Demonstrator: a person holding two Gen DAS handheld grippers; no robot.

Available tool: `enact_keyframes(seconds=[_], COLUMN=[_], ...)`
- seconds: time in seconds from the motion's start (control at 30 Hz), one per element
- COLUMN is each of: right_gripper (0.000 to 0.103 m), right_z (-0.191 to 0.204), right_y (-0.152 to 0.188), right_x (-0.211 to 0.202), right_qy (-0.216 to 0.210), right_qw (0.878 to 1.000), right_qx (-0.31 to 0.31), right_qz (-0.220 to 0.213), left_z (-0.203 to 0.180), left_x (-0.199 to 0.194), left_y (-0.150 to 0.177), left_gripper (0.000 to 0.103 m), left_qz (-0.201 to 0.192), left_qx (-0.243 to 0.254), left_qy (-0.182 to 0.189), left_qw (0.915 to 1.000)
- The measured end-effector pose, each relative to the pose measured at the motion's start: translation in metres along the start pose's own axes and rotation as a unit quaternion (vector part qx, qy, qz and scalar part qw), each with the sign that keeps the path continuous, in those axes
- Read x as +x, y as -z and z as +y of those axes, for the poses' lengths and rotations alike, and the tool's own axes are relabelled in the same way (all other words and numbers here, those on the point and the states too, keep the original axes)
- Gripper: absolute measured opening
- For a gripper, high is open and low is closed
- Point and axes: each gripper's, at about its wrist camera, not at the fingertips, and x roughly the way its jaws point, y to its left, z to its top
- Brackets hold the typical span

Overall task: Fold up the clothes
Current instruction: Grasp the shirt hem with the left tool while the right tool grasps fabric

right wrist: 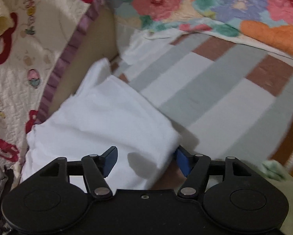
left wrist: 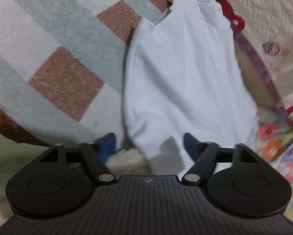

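On checked blanket (left wrist: 64, 82), beside its edge: white shirt (left wrist: 185, 74) folded | left claw (left wrist: 149, 145) released | right claw (right wrist: 146, 159) released, shirt corner between

from each wrist we look down, close over the bed; both views share the white garment (left wrist: 185, 74) (right wrist: 99, 117).

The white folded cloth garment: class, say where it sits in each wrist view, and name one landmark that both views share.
Left wrist view: the white folded cloth garment fills the centre-right, running from the top down between the open fingers.
Right wrist view: it lies lower left of centre.
Shared landmark: the purple ruffled trim beside the garment.
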Motion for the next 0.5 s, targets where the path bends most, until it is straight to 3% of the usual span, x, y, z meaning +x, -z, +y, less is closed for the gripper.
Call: enact_keyframes(seconds=[0.03, 0.07, 0.1, 0.13, 0.17, 0.27, 0.37, 0.43, 0.5], right_gripper=[0.037, 0.022, 0.013, 0.012, 0.012, 0.009, 0.006, 0.002, 0.002], right_z=[0.002, 0.003, 0.005, 0.006, 0.008, 0.025, 0.044, 0.050, 0.044], right_y=[0.000, -0.001, -0.002, -0.003, -0.004, -0.014, -0.029, -0.036, -0.040], right_x=[0.004, 0.005, 0.006, 0.007, 0.008, -0.009, -0.046, -0.068, -0.065], right_qy=[-0.011, -0.015, -0.020, -0.024, -0.028, -0.043, -0.062, -0.055, -0.037], right_qw=[1.000, 1.000, 1.000, 0.999, 0.999, 0.996, 0.988, 0.983, 0.985], right_qx=[-0.006, -0.011, -0.017, -0.022, -0.027, -0.072, -0.108, -0.127, -0.134], right_qz=[-0.002, -0.004, -0.006, -0.009, -0.011, -0.044, -0.090, -0.117, -0.102], left_z=[0.000, -0.002, -0.005, -0.011, -0.017, -0.044, -0.078, -0.088, -0.087], left_x=[0.002, 0.003, 0.004, 0.008, 0.011, -0.001, -0.046, -0.072, -0.085], left_y=[-0.001, -0.002, -0.001, 0.000, 0.002, 0.012, 0.015, 0.017, 0.020], left_gripper=[0.081, 0.074, 0.050, 0.033, 0.004, 0.004, 0.004, 0.004, 0.004], left_qz=[-0.013, -0.023, -0.031, -0.033, -0.035, -0.063, -0.111, -0.117, -0.112], left_qx=[-0.010, -0.010, -0.003, 0.017, 0.040, 0.113, 0.169, 0.174, 0.168], left_qy=[0.006, 0.009, 0.008, 0.000, -0.010, -0.039, -0.036, -0.019, -0.008], left_qw=[0.9999, 0.9996, 0.9995, 0.9993, 0.9986, 0.9909, 0.9787, 0.9776, 0.9794])
